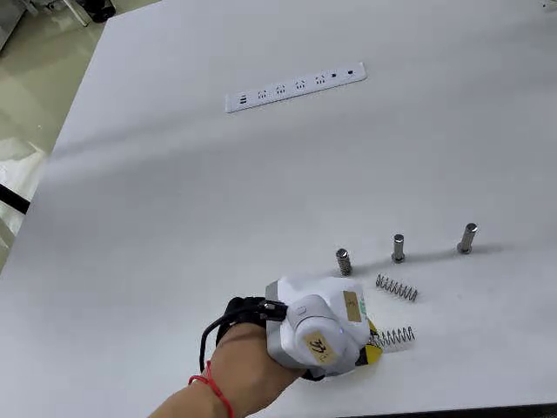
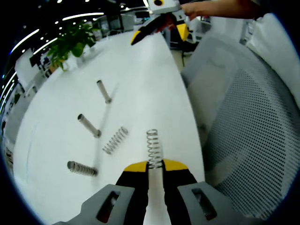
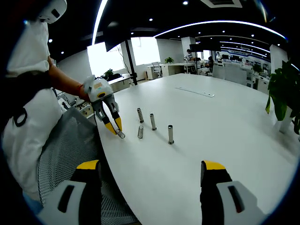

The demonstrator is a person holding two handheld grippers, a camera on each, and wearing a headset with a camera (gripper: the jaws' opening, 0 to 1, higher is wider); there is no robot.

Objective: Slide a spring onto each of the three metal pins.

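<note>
Spring (image 2: 153, 147) pinched at one end by the closed left gripper (image 2: 154, 165), lying near the table (image 1: 218, 192) edge.
Second spring (image 1: 396, 287) lies loose beside three upright pins: left pin (image 1: 344, 261) wears a spring, middle pin (image 1: 398, 247) and end pin (image 1: 467, 238) bare. Right gripper (image 3: 150, 171) gapes wide, empty.

A small yellow sticker (image 1: 319, 347) on the white plastic left gripper (image 1: 374, 341) is carrying dark handwritten marks, too blurred for reading. No legible lettering is showing elsewhere.
</note>
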